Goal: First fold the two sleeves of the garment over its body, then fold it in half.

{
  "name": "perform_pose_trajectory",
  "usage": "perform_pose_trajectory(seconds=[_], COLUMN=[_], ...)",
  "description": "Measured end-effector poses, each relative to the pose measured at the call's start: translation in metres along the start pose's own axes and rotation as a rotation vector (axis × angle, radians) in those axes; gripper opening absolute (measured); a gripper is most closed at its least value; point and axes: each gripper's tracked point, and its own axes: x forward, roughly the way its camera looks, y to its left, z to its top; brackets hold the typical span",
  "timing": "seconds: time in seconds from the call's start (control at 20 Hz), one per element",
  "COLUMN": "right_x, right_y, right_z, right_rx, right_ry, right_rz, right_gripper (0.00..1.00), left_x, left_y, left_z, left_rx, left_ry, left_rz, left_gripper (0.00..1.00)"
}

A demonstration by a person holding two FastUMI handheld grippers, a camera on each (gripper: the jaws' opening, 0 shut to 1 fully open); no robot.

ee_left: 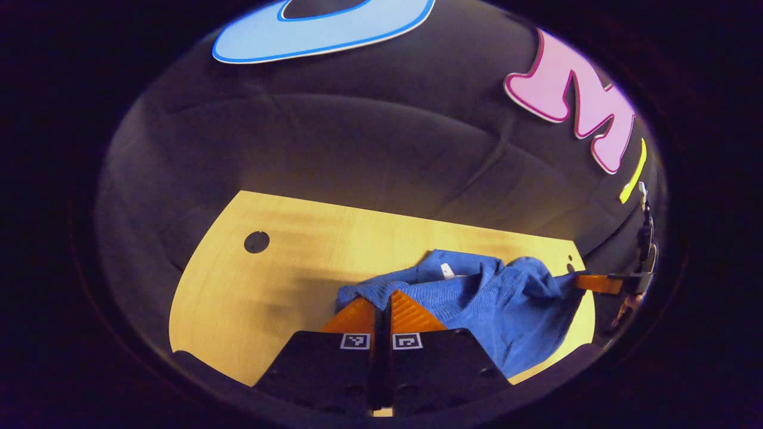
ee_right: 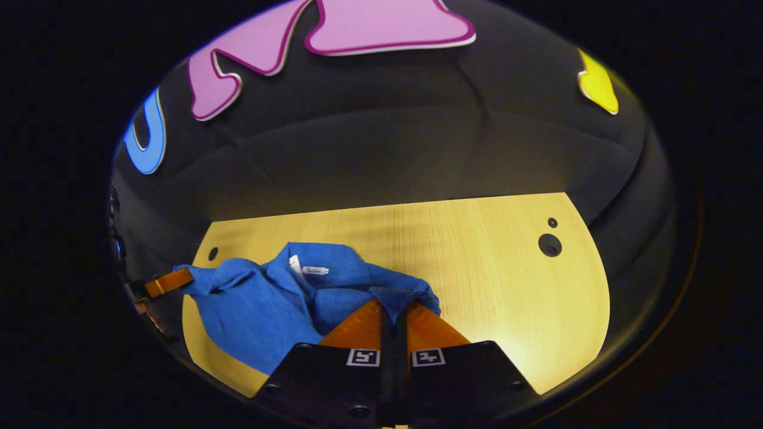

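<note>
A blue knit garment (ee_left: 489, 304) with a white neck label (ee_left: 446, 271) lies bunched on the wooden table (ee_left: 286, 268), stretched between both grippers. In the left gripper view, my left gripper (ee_left: 384, 299) is shut on one edge of the cloth. At the far right of that view, my right gripper (ee_left: 587, 282) pinches the other end. In the right gripper view, my right gripper (ee_right: 393, 310) is shut on a fold of the garment (ee_right: 262, 310). The left gripper (ee_right: 173, 281) clamps its far left corner. The sleeves are lost in the folds.
The table (ee_right: 506, 286) has a large round hole (ee_right: 549, 245) and a small one near its far right corner, and another hole (ee_left: 256, 242) at the far left. The black cloth wall closes the back and sides.
</note>
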Motion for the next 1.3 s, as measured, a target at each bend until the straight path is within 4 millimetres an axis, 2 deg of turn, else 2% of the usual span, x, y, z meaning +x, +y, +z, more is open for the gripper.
perform_pose_trajectory(seconds=[0.15,0.2,0.3,0.35,0.4,0.45,0.6,0.65,0.7,0.8,0.85,1.05,1.15,1.25,1.3], right_x=[0.040,0.049,0.059,0.062,0.062,0.060,0.056,0.054,0.051,0.044,0.037,0.013,-0.006,-0.029,-0.048], right_y=[-0.003,-0.003,-0.005,-0.005,-0.007,-0.006,0.008,0.009,0.008,0.013,0.015,-0.004,-0.007,-0.001,0.005], right_z=[-0.011,-0.017,-0.023,-0.023,-0.023,-0.021,-0.016,-0.008,-0.001,0.016,0.025,0.039,0.044,0.050,0.054], right_rx=[-0.019,-0.009,0.007,0.007,-0.002,-0.010,-0.009,-0.015,-0.028,-0.032,-0.016,-0.031,-0.084,-0.138,-0.159], right_ry=[0.052,0.072,0.093,0.098,0.093,0.084,0.057,0.033,-0.003,-0.066,-0.092,-0.137,-0.172,-0.232,-0.276], right_rz=[-0.003,-0.002,0.004,0.008,-0.002,0.005,0.058,0.060,0.056,0.083,0.095,0.064,0.053,0.041,0.043], right_gripper=[0.05,0.05,0.09,0.15,0.07,0.08,0.63,0.82,1.00,0.96,0.98,0.98,0.99,0.99,1.00], left_x=[0.027,0.033,0.051,0.048,0.048,0.048,0.037,0.033,0.028,0.016,0.009,-0.020,-0.038,-0.061,-0.075], left_y=[0.008,0.009,0.004,0.002,-0.002,-0.004,-0.007,-0.005,-0.008,-0.024,-0.024,-0.036,-0.050,-0.057,-0.065], left_z=[-0.012,-0.015,-0.024,-0.029,-0.026,-0.018,-0.004,-0.001,0.003,0.009,0.011,0.016,0.017,0.022,0.022], left_rx=[-0.021,-0.011,0.003,0.009,0.010,0.009,0.045,0.065,0.073,0.073,0.071,0.096,0.106,0.117,0.118], left_ry=[0.082,0.098,0.141,0.164,0.156,0.125,0.059,0.047,0.033,0.008,0.000,-0.058,-0.093,-0.155,-0.185], left_rz=[0.050,0.063,0.057,0.063,0.059,0.063,0.090,0.105,0.107,0.075,0.072,0.055,0.020,0.031,0.024], left_gripper=[0.00,0.00,0.06,0.31,0.55,0.61,0.62,0.75,0.82,0.86,0.86,0.86,0.87,0.86,0.86])
